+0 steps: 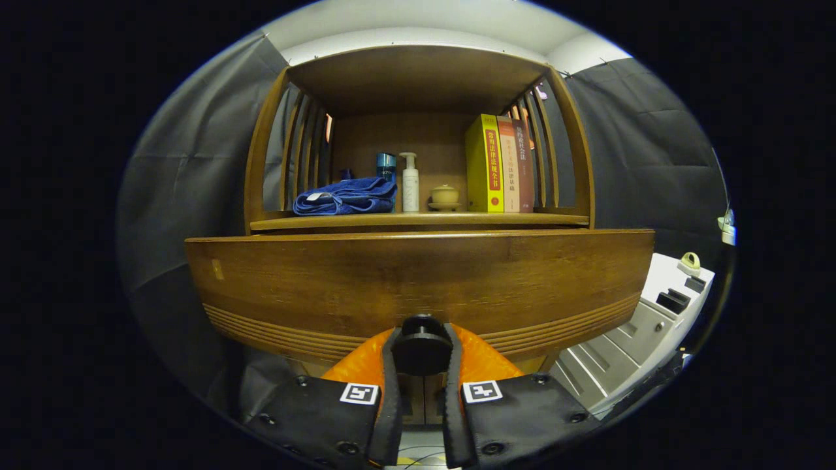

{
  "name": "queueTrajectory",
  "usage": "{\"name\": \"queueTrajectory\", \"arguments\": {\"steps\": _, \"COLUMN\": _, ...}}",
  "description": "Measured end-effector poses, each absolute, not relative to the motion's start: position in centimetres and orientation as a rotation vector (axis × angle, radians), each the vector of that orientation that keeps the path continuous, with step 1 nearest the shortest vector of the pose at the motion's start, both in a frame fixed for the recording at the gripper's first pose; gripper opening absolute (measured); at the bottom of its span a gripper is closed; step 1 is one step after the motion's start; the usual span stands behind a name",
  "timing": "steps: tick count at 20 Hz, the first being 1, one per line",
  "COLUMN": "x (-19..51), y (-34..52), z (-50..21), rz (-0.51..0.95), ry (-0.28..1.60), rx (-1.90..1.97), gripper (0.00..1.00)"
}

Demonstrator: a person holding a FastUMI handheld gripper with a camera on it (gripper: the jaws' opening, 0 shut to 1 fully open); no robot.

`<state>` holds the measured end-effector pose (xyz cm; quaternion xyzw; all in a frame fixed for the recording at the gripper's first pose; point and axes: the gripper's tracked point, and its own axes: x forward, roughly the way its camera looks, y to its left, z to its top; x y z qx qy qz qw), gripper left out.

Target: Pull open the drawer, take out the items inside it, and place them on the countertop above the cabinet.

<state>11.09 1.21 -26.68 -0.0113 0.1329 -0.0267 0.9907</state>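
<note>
Gripper: the gripper is right up at the drawer, and its two fingers sit close on each side of the round knob. They look pressed on it, so the jaws are narrow and holding the knob.
Knob: the drawer knob is small, dark and round. It sits low in the middle of the drawer front, between the fingers. It looks hard and smooth, so it may slip if the hold is loose.
Drawer: the wooden drawer front is wide and looks thick. It is likely heavy and stiff. It sticks out a bit past the shelf above, so it seems partly open.
Best hold: the knob is the one good place to grab. A straight pull should keep the drawer from jamming.
Things inside: the inside of the drawer is hidden, so what is in there cannot be told.
Countertop: the shelf above the drawer holds a blue towel, a white pump bottle, a small lidded jar and some books.
</note>
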Motion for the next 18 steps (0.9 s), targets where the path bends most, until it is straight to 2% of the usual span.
{"name": "queueTrajectory", "arguments": {"steps": 8, "x": 6.1, "y": 1.5, "z": -26.1, "rz": -0.035, "ry": 0.309, "rx": -0.027, "gripper": 0.33}}
{"name": "queueTrajectory", "arguments": {"steps": 18, "x": 5.1, "y": 1.5, "z": -27.7, "rz": -0.036, "ry": 0.332, "rx": -0.028, "gripper": 0.33}}
